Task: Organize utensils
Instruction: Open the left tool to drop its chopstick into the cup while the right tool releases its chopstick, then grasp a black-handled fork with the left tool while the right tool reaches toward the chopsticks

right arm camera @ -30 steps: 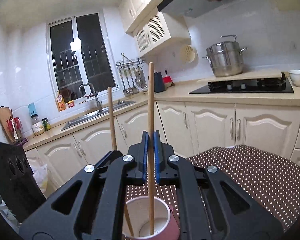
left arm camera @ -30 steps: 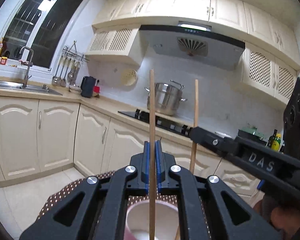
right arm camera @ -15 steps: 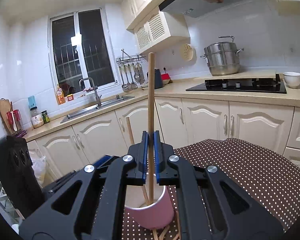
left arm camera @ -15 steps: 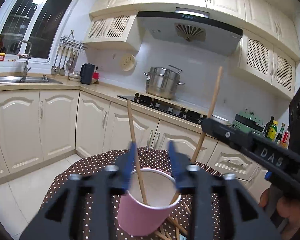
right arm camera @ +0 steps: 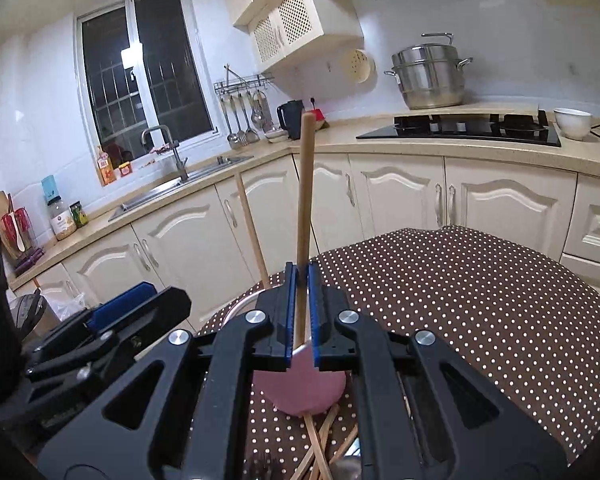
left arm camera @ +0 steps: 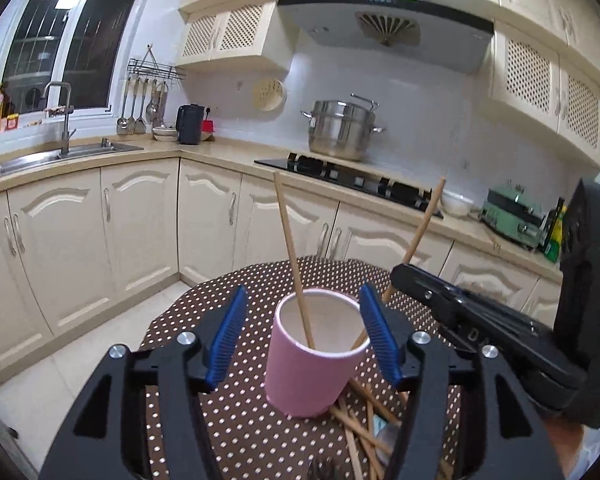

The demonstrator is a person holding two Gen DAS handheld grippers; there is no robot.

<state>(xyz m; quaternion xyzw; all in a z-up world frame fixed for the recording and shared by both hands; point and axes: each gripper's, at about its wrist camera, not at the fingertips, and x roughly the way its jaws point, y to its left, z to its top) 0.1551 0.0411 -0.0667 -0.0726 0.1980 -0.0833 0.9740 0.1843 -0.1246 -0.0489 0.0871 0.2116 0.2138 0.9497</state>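
A pink cup [left arm camera: 314,356] stands on the dotted table; it also shows in the right wrist view [right arm camera: 300,384]. My left gripper [left arm camera: 302,336] is open, its blue pads either side of the cup. One wooden chopstick [left arm camera: 292,256] leans free in the cup. My right gripper [right arm camera: 300,312] is shut on a second chopstick [right arm camera: 305,200], whose lower end sits in the cup; it shows in the left wrist view [left arm camera: 420,232]. The free chopstick [right arm camera: 252,232] rises left of it. Several loose chopsticks [left arm camera: 360,424] lie on the table by the cup.
The round table has a brown dotted cloth [right arm camera: 460,300]. Cream cabinets [left arm camera: 140,232], a sink [left arm camera: 60,156] and a hob with a steel pot [left arm camera: 340,130] ring the room. The right gripper's body [left arm camera: 500,340] is close to the cup's right.
My left gripper has opened and let go of its chopstick, which now leans in the cup, and has drawn back. My right gripper has lowered its chopstick into the cup.
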